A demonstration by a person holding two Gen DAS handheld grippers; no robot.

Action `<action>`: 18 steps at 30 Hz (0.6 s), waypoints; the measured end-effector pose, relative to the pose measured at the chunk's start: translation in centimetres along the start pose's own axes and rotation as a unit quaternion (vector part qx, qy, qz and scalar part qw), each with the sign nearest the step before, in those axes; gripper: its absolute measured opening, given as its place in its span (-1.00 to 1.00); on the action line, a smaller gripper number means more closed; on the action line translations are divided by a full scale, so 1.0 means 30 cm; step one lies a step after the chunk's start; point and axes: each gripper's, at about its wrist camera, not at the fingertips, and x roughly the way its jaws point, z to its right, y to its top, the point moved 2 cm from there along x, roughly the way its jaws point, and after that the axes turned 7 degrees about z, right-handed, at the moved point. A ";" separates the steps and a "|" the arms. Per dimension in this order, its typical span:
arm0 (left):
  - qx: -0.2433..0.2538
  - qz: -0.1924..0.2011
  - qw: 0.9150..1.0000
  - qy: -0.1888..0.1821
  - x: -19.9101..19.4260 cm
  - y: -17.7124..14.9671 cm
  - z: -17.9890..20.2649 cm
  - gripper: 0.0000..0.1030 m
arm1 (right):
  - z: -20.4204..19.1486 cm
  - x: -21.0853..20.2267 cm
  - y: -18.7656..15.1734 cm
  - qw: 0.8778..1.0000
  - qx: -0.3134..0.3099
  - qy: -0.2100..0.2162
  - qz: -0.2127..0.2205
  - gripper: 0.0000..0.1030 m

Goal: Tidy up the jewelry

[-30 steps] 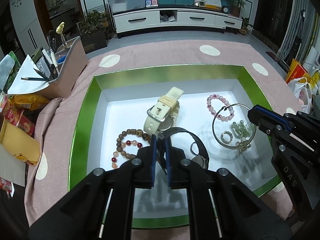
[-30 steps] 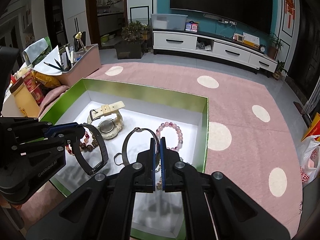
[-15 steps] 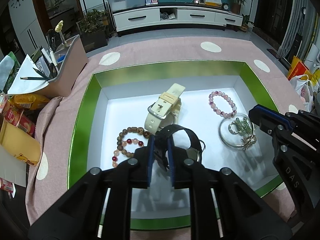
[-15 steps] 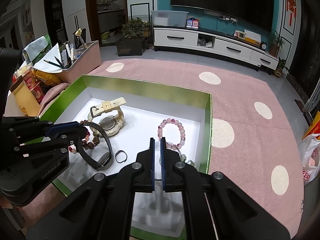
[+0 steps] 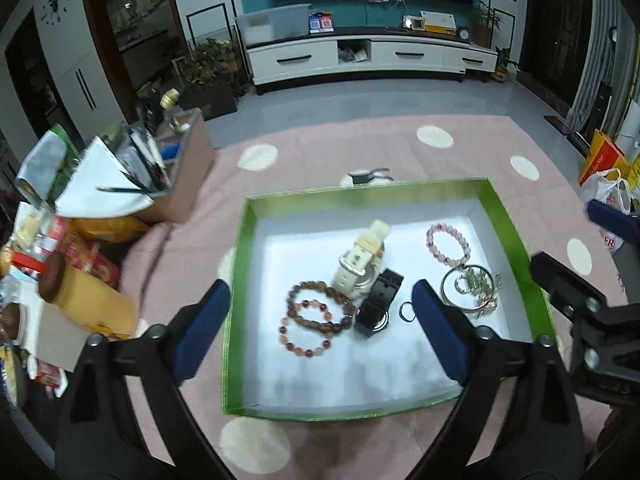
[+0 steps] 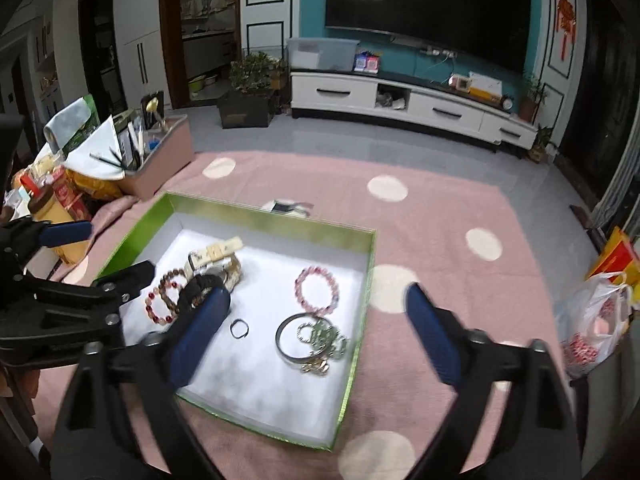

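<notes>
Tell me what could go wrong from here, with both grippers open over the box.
1. The black watch lies against the cream watch and bead bracelets; gripping one may drag its neighbours.
2. The bangle encircles a loose heap of small pieces; lifting it could snag and scatter them.
3. The small ring lies flat on the box floor, so wide pads may slip off it.

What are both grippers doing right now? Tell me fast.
Left gripper: open, holding nothing, above the green box.
Right gripper: open, holding nothing.
</notes>
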 end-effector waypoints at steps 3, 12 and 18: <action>0.003 0.004 1.000 0.019 -0.066 0.040 -0.013 0.96 | 0.005 -0.033 0.043 1.000 0.005 -0.001 -0.025 0.97; -0.006 0.021 0.999 0.029 -0.239 0.138 -0.055 0.96 | -0.014 -0.134 0.128 0.999 0.004 0.006 -0.043 0.97; -0.014 0.035 0.999 0.032 -0.290 0.156 -0.062 0.96 | -0.029 -0.159 0.138 0.999 0.000 0.007 -0.037 0.97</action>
